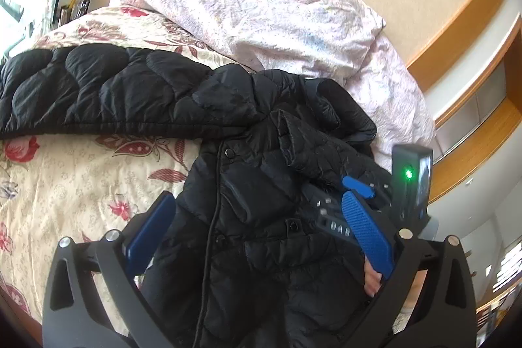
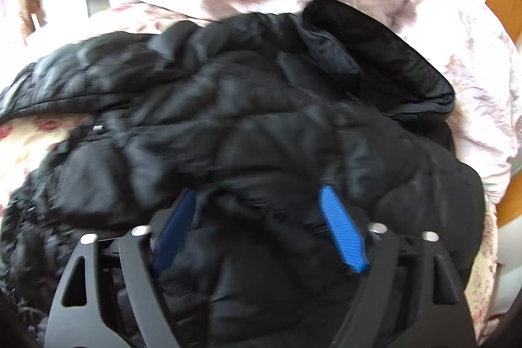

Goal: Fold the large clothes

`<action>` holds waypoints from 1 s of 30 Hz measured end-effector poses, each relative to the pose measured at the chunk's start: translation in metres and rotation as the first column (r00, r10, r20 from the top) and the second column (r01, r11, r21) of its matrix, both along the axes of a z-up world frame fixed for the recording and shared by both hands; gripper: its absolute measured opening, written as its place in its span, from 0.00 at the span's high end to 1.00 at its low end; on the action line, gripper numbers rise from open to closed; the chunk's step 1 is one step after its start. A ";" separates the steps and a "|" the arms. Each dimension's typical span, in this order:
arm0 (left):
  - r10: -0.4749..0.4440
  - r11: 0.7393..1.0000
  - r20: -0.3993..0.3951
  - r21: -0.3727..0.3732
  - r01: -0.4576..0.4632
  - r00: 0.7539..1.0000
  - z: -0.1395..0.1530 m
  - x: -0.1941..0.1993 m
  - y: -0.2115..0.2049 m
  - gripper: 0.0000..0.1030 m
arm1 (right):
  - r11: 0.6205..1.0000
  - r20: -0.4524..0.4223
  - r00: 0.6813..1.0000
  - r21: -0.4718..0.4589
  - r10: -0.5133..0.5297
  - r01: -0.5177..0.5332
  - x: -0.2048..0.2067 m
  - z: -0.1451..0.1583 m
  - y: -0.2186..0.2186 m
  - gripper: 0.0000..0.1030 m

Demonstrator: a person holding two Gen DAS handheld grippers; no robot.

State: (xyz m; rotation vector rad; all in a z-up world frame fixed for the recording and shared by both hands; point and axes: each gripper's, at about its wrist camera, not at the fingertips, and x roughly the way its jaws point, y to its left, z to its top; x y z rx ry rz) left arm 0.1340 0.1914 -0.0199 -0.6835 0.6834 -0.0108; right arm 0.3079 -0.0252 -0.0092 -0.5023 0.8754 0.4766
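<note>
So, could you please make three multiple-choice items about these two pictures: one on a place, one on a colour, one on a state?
1. Where does the black puffer jacket lie?
A. On a floral bedspread
B. On a wooden floor
C. On a hanger

2. What colour are the pads of the right gripper?
A. Red
B. Blue
C. White

3. How do the jaws of the right gripper stand?
A. Shut with nothing between them
B. Wide apart over the jacket
C. Out of view

Answers: 1 A, the flowered cloth shows beside and under the jacket in the left wrist view. 2 B, both pads are blue in the right wrist view. 3 B, the two pads stand far apart with jacket fabric between them.
</note>
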 end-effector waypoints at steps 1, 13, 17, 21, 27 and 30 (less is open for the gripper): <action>0.000 1.000 0.004 -0.005 0.000 1.000 0.000 -0.002 0.002 0.02 | 0.999 -0.014 1.000 0.027 0.017 -0.017 -0.004 0.003 -0.001 0.25; 0.197 0.976 -0.029 0.102 -0.193 0.980 -0.005 -0.030 0.049 0.02 | 0.921 -0.137 0.942 0.207 -0.306 0.329 0.072 0.017 -0.087 0.58; 0.270 0.958 -0.053 0.112 -0.262 0.962 -0.012 -0.037 0.067 0.02 | 0.943 -0.138 0.940 0.070 -0.313 0.325 0.085 -0.017 -0.066 0.57; 0.323 0.944 -0.068 0.094 -0.317 0.944 -0.020 -0.044 0.087 0.02 | 0.943 -0.126 0.936 -0.002 -0.330 0.333 0.092 -0.023 -0.049 0.56; 0.407 0.912 -0.085 -0.019 -0.410 0.910 -0.032 -0.048 0.120 0.02 | 0.947 -0.144 0.938 0.011 -0.316 0.320 0.094 -0.026 -0.046 0.56; 0.426 0.895 -0.095 -0.103 -0.434 0.900 -0.039 -0.044 0.135 0.02 | 0.949 -0.158 0.938 0.026 -0.308 0.315 0.096 -0.024 -0.049 0.56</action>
